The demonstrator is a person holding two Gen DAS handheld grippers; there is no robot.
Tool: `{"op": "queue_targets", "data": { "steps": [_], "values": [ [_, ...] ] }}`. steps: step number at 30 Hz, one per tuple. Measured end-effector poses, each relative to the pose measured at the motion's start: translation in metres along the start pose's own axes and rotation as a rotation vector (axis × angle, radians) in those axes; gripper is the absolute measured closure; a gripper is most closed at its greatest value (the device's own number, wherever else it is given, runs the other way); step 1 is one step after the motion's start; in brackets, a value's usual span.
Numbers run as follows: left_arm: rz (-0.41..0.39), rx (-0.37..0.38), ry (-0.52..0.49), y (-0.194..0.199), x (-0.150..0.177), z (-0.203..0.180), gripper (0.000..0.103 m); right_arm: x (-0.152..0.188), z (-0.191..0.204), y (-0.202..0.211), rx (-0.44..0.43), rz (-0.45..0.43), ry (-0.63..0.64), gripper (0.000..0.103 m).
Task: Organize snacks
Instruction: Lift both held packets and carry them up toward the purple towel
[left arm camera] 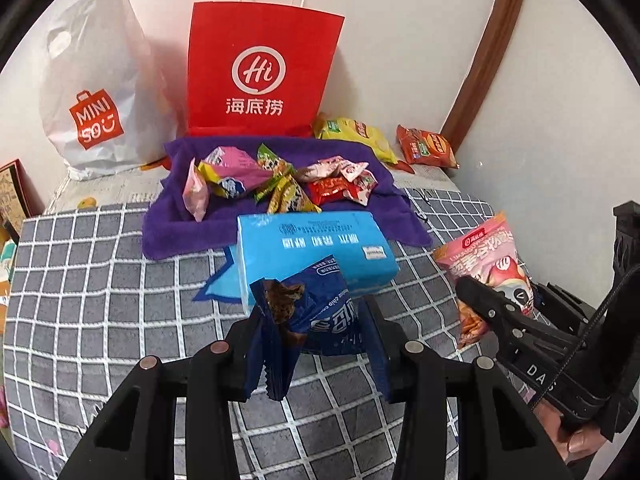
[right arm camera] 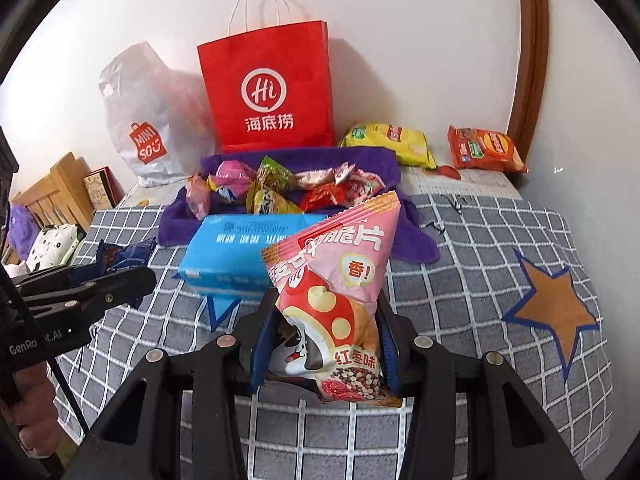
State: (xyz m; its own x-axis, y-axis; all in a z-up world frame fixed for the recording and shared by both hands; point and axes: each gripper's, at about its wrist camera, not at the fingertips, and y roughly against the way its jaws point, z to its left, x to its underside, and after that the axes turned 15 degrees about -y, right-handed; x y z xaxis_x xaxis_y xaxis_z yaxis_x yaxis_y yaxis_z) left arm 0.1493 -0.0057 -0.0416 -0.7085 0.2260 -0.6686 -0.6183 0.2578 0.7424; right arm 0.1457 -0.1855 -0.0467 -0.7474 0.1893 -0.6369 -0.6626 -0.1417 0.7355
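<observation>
Both carry snacks: the left gripper (left arm camera: 316,332) clamps a dark blue foil cookie packet (left arm camera: 316,316), the right gripper (right arm camera: 326,344) a pink crisp bag (right arm camera: 336,304). Next, probably, release onto the purple towel pile (left arm camera: 224,228).

Wrist views — low, facing red bag (left arm camera: 262,72)

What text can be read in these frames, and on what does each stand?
"Hi 海底捞": red paper bag.
"MINISO": white plastic bag.
"香!" and "红枣味": pink snack packet in the right gripper.
"GenRo": left gripper body.
Print on the blue tissue pack and dark blue snack packet: too small or upside down.
</observation>
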Motion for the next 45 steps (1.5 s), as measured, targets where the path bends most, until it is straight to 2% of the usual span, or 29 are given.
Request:
{"op": "queue_targets", "data": {
  "steps": [21, 28, 41, 45],
  "values": [
    [-0.023, -0.034, 0.001, -0.009, -0.067, 0.034, 0.062, -0.085, 0.034, -0.028, 0.005, -0.024, 0.030, 0.058],
    [-0.028, -0.025, 0.024, -0.014, -0.085, 0.049, 0.062, -0.110, 0.040, -0.038, 0.004, -0.030, 0.036, 0.058],
    [-0.015, -0.055, 0.027, -0.037, -0.119, 0.077, 0.062, -0.161, 0.044, -0.078, -0.021, -0.015, 0.036, 0.058],
    [-0.021, -0.046, 0.055, -0.048, -0.130, 0.090, 0.062, -0.178, 0.041, -0.093, -0.027, -0.014, 0.019, 0.058]
  ]
}}
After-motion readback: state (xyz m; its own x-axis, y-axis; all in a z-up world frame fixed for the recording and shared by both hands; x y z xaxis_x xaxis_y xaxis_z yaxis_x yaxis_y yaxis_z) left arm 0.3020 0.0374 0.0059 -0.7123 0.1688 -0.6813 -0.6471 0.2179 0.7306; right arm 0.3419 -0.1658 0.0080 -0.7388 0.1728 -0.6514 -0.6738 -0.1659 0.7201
